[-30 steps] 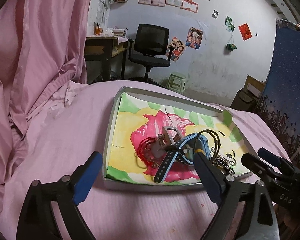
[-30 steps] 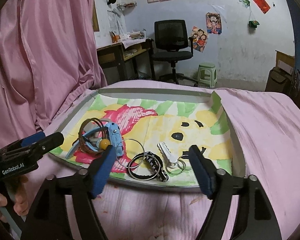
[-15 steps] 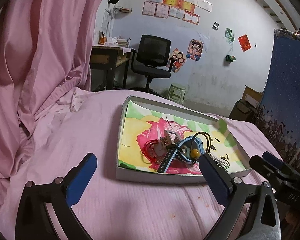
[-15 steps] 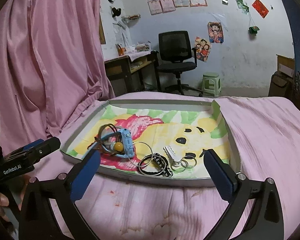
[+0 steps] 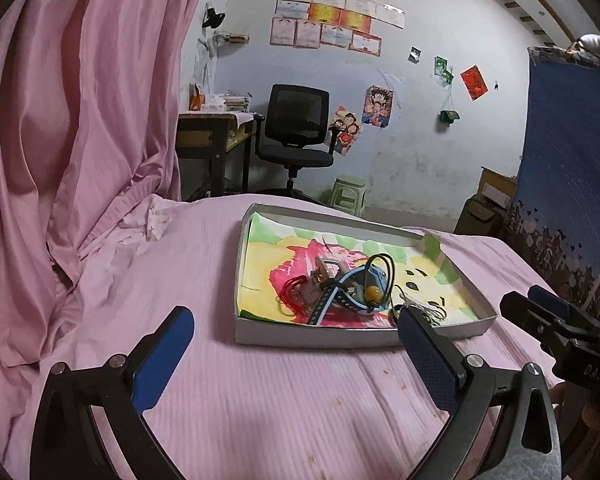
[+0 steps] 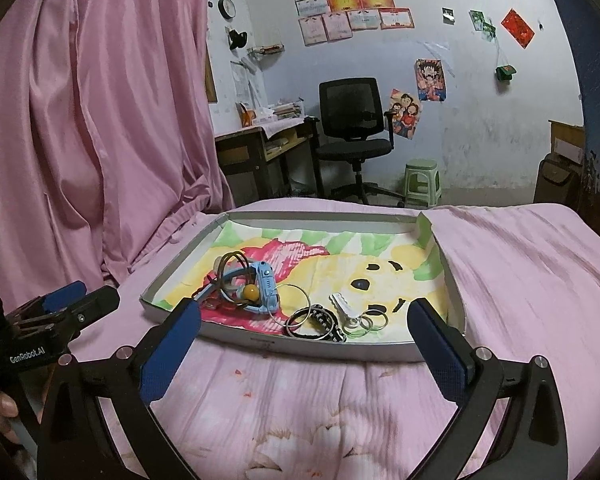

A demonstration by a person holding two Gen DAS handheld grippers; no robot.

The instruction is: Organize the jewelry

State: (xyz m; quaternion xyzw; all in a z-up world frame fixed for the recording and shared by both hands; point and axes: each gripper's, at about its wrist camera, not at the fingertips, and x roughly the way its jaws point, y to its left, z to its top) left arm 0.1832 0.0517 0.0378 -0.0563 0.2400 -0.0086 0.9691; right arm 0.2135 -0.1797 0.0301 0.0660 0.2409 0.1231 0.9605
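Note:
A shallow grey tray (image 6: 300, 350) lined with a bright painted sheet lies on the pink bed; it also shows in the left wrist view (image 5: 316, 338). In it lie a blue watch (image 6: 266, 290) tangled with black cords and a yellow bead (image 6: 251, 291), red cord (image 5: 292, 292), black and silver rings (image 6: 314, 320) and a white clip (image 6: 342, 304). My left gripper (image 5: 296, 360) is open and empty, short of the tray's near left wall. My right gripper (image 6: 304, 352) is open and empty, in front of the tray's near wall.
Pink curtain (image 6: 92, 120) hangs on the left. Beyond the bed stand a desk (image 6: 260, 148), a black office chair (image 6: 354, 136) and a green stool (image 6: 422, 182). A blue starry panel (image 5: 572, 184) stands at the right. Each gripper shows at the edge of the other's view.
Both grippers have drawn back and up from the tray, which now looks smaller and farther away. Both stay open and empty. The jewelry has not moved.

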